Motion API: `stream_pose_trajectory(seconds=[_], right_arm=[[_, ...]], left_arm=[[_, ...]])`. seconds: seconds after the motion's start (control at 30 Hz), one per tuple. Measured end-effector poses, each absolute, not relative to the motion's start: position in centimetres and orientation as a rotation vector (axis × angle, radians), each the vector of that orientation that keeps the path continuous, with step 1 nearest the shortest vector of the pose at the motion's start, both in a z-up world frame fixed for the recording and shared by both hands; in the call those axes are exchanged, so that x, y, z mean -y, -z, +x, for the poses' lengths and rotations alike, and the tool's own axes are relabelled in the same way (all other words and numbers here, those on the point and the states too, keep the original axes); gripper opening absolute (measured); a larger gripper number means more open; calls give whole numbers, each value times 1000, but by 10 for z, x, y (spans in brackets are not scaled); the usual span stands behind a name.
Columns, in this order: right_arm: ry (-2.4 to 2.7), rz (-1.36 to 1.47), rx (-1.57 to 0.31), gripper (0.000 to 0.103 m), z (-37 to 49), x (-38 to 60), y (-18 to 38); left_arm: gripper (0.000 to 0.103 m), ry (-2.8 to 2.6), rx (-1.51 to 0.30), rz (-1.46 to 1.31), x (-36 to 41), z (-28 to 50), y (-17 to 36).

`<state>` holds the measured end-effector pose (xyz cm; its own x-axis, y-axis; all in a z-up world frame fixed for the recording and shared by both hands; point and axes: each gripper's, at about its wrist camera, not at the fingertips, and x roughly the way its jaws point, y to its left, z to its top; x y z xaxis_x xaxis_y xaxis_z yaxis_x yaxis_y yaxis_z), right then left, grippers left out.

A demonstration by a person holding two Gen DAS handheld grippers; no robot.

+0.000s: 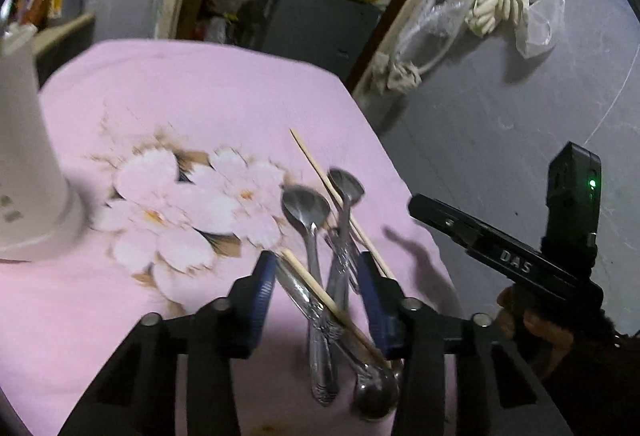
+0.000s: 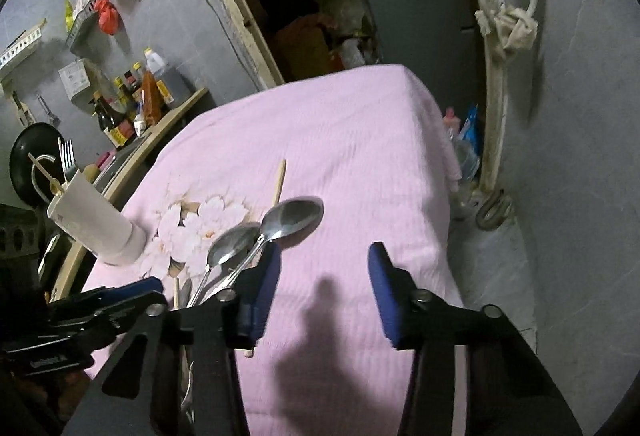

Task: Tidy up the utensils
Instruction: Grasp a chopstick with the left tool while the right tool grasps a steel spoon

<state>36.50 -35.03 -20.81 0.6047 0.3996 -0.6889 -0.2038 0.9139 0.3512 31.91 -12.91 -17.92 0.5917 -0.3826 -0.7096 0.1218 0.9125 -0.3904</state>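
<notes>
Left wrist view: the left gripper (image 1: pixel 318 290) stands partly spread, its blue pads astride a loose heap of spoons (image 1: pixel 316 236) and chopsticks (image 1: pixel 332 306) on the pink cloth (image 1: pixel 200 108); contact with the pads cannot be told. Right wrist view: the right gripper (image 2: pixel 324 288) is likewise partly spread with only bare cloth between its pads, the spoons lying just beyond its left pad and a white holder (image 2: pixel 96 224) containing a fork standing further left.

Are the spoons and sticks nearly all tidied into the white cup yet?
Barely started. Done: the white cup already holds a fork and a stick. In hand: nothing; the left hand-held gripper is open around the pile of spoons and chopsticks; the right hand-held gripper is open over bare cloth. Left: the whole pile.
</notes>
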Motion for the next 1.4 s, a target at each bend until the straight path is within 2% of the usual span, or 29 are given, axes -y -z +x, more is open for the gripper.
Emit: stream_pose_trajectory(seconds=[0.17,0.4,0.8,1.13,1.17,1.2,1.4], right_arm=[[-387,255,-873,36,370,343,214],[-450,298,-920,27,384,340,225],[-570,508,-1033,27,419,324,246],[-557,504,-1106,27,430,292,249],[-565,513,-1114,27,429,290,250],[-568,520,-1121,27,428,289,251],[-563,542,-1141,27,432,282,254]], left_arm=[[29,307,-943,-327,134,329,188],[15,306,-962,-337,136,345,194],[12,255,-972,-378,117,358,198],[12,193,-967,-416,95,359,203],[11,189,-966,-416,94,359,203],[5,184,-966,-413,93,359,203],[5,160,-962,-406,85,359,203]])
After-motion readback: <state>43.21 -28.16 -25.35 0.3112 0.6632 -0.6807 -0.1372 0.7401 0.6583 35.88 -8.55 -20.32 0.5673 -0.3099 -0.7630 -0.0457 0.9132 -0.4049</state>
